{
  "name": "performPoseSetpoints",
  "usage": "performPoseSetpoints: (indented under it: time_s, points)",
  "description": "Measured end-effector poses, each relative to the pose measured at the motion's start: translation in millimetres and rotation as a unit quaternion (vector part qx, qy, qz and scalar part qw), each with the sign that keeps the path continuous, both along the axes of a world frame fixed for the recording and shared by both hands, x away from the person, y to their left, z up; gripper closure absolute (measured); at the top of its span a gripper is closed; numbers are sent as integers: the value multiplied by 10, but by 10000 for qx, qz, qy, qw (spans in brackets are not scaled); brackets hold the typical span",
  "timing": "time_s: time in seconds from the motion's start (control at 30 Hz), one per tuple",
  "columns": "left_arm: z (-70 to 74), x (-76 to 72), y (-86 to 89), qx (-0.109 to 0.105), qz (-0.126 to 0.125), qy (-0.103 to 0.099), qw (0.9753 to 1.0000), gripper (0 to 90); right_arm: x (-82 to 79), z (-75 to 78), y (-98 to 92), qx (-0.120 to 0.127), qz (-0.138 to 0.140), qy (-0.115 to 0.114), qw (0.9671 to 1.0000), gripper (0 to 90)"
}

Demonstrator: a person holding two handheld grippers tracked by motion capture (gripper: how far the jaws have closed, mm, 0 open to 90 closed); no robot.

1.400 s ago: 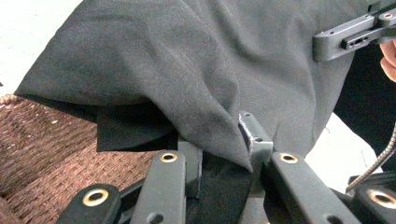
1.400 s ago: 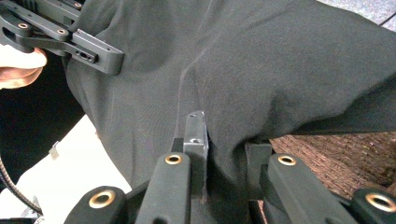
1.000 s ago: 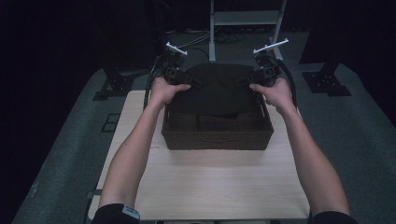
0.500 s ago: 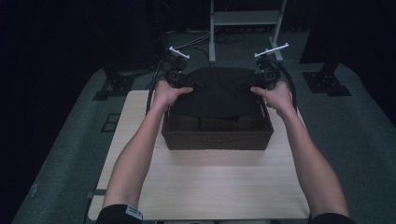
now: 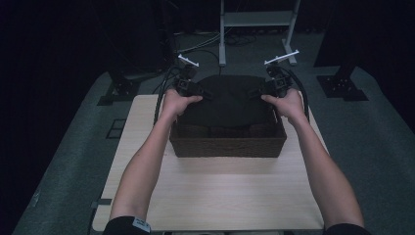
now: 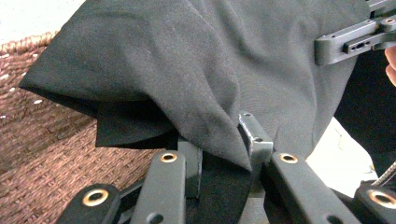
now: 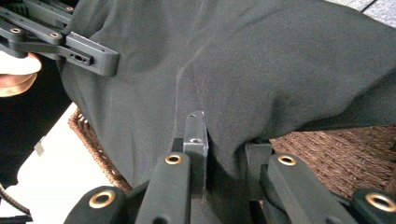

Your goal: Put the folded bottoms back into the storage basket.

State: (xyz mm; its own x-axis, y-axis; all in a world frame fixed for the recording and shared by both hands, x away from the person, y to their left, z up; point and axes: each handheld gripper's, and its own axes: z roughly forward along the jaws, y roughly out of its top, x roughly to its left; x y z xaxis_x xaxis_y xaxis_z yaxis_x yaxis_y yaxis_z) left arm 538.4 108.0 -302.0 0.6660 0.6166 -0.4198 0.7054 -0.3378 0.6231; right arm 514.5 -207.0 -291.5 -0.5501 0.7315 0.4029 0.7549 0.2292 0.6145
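- Left tool point(image 5: 192, 88): jaws clamped on a fold of the black cloth point(image 5: 229, 100); in the left gripper view the fabric point(image 6: 210, 70) is pinched between them and drapes over both.
- Right tool point(image 5: 272, 85): same, jaws closed on the opposite edge of the cloth point(image 7: 261, 65), fabric bunched in the gap.
- Cloth hangs between the two tools, stretched side to side, long axis across the desk point(image 5: 215, 196). Each tool has one end, so neither hand is nearer.
- Cloth sits over the back half of the woven basket point(image 5: 227, 146), at or above the rim; my guess is the next move turns on that relation: straight down puts it in, straight up takes it out.
- Basket: brown wicker, rectangular, long side parallel to the cloth's span, at the far middle of the desk. Front part looks dark, contents under the cloth hidden, can't tell.
- Wicker wall point(image 6: 42, 135) is just below the left tool; the rim point(image 7: 336, 140) is just below the right one.
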Motion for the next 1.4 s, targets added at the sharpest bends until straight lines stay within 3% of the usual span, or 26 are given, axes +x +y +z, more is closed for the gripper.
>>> performPoseSetpoints:
  time_s: [0.6, 1.4]
  points:
    - [-203, 13, -1, -20, 85, 123, 9999, 737, 34, -198, 11, -52, -23, 154, 9999, 759]
    - [-549, 77, -45, 300, 169, 363, 9987, 736, 126, -506, 45, -191, -87, 475, 9987, 759]
